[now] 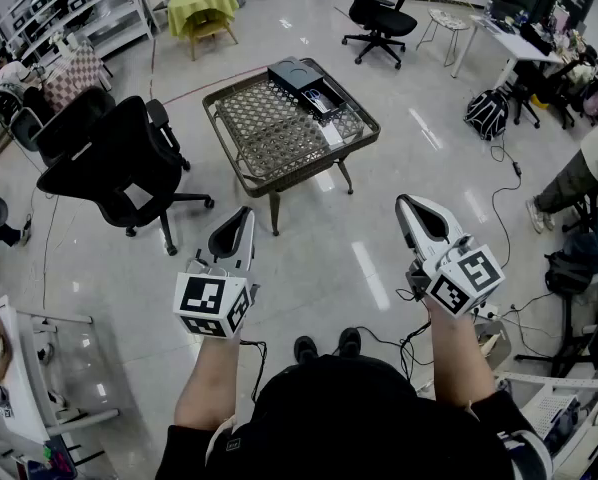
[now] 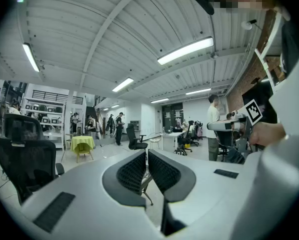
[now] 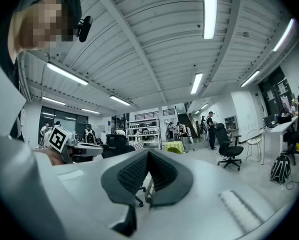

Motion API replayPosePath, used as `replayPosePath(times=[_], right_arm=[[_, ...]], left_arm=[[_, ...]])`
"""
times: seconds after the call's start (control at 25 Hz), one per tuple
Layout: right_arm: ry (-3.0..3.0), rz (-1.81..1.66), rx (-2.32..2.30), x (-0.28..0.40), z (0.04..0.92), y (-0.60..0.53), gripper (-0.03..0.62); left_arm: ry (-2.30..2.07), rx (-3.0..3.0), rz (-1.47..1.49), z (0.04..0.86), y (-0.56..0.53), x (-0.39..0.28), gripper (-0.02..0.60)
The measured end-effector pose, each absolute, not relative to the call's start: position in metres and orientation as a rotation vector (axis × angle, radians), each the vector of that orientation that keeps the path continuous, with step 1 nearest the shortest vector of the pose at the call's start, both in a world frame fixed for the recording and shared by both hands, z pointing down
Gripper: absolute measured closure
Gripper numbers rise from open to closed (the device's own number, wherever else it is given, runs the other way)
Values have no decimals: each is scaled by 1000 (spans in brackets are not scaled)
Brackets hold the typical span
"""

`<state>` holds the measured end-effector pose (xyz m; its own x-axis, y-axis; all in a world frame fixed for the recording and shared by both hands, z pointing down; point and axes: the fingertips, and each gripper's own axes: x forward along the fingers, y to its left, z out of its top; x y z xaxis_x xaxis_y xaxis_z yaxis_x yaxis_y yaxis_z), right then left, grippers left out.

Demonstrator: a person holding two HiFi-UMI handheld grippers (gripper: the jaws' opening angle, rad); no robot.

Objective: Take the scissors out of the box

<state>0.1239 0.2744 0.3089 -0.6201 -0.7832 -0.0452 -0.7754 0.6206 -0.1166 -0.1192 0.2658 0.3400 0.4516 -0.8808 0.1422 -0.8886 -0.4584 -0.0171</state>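
Note:
A black box [image 1: 310,85] lies open on the far right part of a wicker table [image 1: 269,138], well ahead of both grippers. What lies inside it is too small to make out; I cannot pick out the scissors. My left gripper [image 1: 243,215] is held level over the floor, short of the table's near edge, with its jaws together and nothing between them [image 2: 146,153]. My right gripper [image 1: 408,204] hangs to the right of the table at about the same distance, jaws closed and empty [image 3: 148,153].
Two black office chairs [image 1: 114,158] stand left of the table. A yellow-green covered stool [image 1: 201,8] and another office chair [image 1: 379,16] are at the back. A backpack [image 1: 487,113], cables and a person's leg [image 1: 569,180] are on the right.

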Motion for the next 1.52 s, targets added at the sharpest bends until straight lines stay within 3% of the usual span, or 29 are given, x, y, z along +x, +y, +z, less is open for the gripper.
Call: replayPosePath(times=[0.92,1.52], right_arm=[[2760,-139,-1377,104,319,286,585],[2749,-352,-1293,114,365,169,583]], left_arm=[[-1524,2637,206,354,269,-132,565],[-1569,2524,287,383,175,-130,565]])
